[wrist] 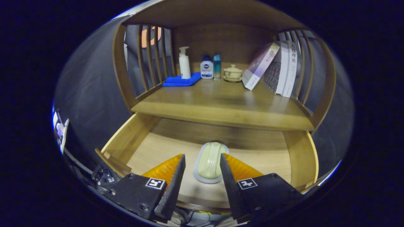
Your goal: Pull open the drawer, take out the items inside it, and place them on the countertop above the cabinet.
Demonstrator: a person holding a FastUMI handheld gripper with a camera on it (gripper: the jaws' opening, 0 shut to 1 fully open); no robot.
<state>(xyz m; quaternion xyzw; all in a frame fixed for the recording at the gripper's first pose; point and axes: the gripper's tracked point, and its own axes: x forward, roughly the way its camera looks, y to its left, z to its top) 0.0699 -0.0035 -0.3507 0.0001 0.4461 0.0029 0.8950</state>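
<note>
Your tool [202,160] is spread around the soap dish [210,162] in the open drawer [303,157]; drop lower, centre it, then squeeze its long sides gently.

The gripper [202,162] hangs spread over the pulled-out drawer [300,157], its fingers flanking a pale soap in its dish [210,162] without touching.

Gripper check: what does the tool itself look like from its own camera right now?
The gripper has two wedge-shaped fingers tapering to points, ribbed on their outer faces. Each sits on a black angular block with screws and a square black-and-white tag. Loose cables hang beneath the blocks.
</note>
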